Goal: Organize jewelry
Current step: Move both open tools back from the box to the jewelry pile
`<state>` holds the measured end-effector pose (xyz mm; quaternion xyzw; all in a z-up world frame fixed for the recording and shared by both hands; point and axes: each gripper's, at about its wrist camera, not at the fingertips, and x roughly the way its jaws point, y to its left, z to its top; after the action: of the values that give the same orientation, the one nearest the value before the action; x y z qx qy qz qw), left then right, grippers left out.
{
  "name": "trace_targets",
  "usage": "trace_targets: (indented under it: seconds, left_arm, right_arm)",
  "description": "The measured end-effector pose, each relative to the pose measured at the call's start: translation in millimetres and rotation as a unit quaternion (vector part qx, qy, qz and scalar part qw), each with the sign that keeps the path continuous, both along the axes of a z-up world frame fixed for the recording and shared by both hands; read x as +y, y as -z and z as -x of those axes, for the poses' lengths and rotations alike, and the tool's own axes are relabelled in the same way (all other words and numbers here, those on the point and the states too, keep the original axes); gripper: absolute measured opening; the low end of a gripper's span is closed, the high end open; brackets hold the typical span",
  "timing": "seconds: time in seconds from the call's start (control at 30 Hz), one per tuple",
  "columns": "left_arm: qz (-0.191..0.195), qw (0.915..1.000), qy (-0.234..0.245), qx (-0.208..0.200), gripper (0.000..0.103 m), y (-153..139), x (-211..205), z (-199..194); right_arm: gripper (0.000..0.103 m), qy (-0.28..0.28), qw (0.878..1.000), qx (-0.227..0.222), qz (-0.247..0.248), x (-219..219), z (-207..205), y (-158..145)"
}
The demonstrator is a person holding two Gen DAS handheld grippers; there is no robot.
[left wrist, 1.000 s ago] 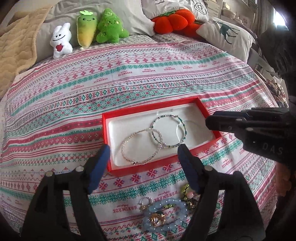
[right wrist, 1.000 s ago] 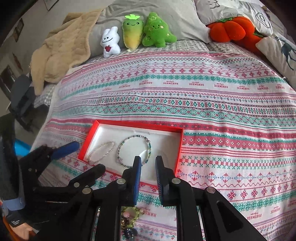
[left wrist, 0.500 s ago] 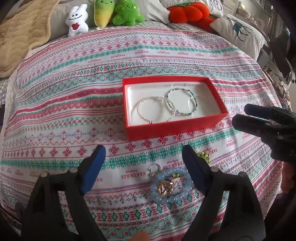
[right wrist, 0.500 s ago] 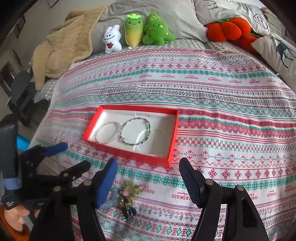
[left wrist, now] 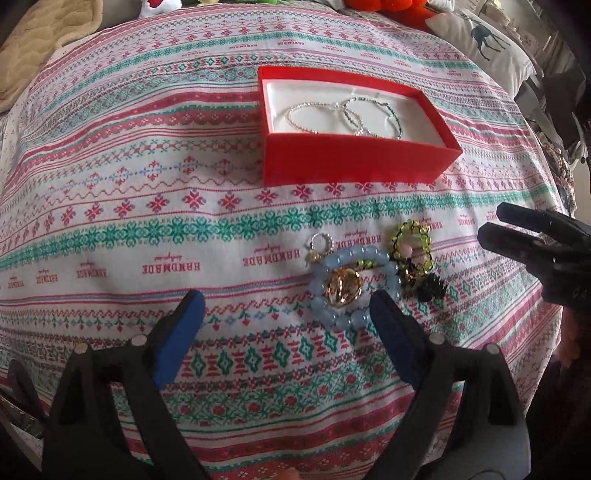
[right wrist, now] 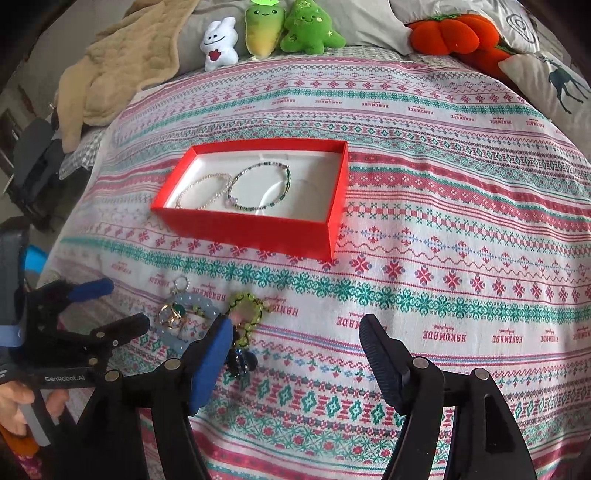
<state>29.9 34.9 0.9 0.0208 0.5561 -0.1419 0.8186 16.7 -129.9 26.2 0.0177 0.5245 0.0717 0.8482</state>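
Note:
A red box point(left wrist: 354, 157) point(right wrist: 255, 229) with a white lining lies on the patterned bedspread and holds a silver bracelet point(left wrist: 308, 118) point(right wrist: 203, 192) and a green beaded bracelet point(left wrist: 380, 118) point(right wrist: 260, 188). In front of it is a small pile: a pale blue bead bracelet point(left wrist: 354, 284) point(right wrist: 177, 332), a gold ring point(left wrist: 343, 288), a small pearl ring point(left wrist: 320, 243) and a yellow-green bead bracelet point(left wrist: 412, 247) point(right wrist: 245, 314). My left gripper point(left wrist: 284, 325) is open and empty, close to the pile. My right gripper point(right wrist: 295, 350) is open and empty, right of the pile.
Plush toys point(right wrist: 273, 33), an orange pumpkin cushion point(right wrist: 454, 33) and a deer pillow point(right wrist: 554, 81) line the far edge of the bed. A beige blanket point(right wrist: 118, 62) lies at the back left. The bedspread point(right wrist: 461, 221) stretches right of the box.
Both grippers drew back from the box toward the jewelry pile. The right gripper opened from nearly shut to wide; the left stayed open.

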Motion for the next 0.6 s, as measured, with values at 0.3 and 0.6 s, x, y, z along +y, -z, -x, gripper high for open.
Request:
trace_targets:
  seconds: [0.3,0.6]
  left_arm:
    - [-0.015,0.9997,0.018,0.000,0.091,15,5,9]
    - [-0.008,0.9992,0.035,-0.019,0.077,16,-5,11]
  right_arm:
    - [0.072,-0.037,0.998,0.009,0.047,10,11,19]
    - [0.072,-0.042,0.998,0.019,0.048,15,8,25]
